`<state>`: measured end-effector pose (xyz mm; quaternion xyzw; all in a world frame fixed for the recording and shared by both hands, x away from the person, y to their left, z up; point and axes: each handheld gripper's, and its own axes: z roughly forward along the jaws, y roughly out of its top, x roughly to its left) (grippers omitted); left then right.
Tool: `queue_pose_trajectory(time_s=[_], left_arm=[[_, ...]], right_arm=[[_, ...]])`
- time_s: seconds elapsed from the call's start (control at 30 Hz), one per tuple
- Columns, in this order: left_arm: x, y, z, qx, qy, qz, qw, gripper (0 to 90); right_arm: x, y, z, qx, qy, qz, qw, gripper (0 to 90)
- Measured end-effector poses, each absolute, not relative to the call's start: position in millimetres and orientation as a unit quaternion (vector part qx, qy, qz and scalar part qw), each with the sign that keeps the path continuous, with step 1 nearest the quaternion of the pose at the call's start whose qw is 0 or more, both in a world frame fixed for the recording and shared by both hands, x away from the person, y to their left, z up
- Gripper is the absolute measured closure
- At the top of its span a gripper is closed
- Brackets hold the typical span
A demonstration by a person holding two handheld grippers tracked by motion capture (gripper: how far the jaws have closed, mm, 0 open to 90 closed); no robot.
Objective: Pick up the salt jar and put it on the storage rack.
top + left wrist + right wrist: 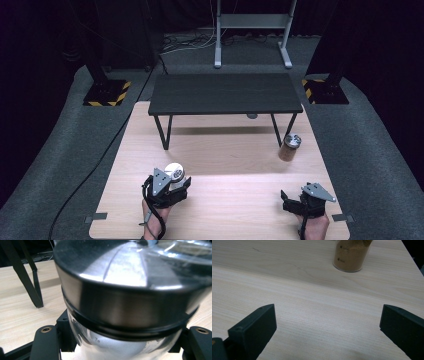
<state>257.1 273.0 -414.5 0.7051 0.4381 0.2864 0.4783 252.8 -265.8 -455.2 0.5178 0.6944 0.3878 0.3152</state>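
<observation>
A metal-lidded jar [175, 175] is pinched upright between the jaws of the left gripper [172, 186], at the near left of the table [225, 155]. The right gripper [292, 200] is held with jaws spread and nothing between them. A second jar [350, 255], filled with brown powder, stands at about 12 o'clock from the right gripper, its long axis vertical; the right hand is judged the nearer one.

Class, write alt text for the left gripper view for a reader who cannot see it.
A clear jar with a shiny metal lid sits very close, gripped between the left gripper's black fingers. Behind it lie a pale wooden table and a black leg of a small bench.
</observation>
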Motion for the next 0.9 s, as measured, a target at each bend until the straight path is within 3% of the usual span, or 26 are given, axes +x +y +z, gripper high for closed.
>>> queue_pose_trajectory(time_s=[0.9], left_arm=[[282, 261, -398, 0.716, 0.413, 0.288, 0.484, 30.9]], right_arm=[[254, -264, -454, 0.518, 0.697, 0.383, 0.315, 0.0]])
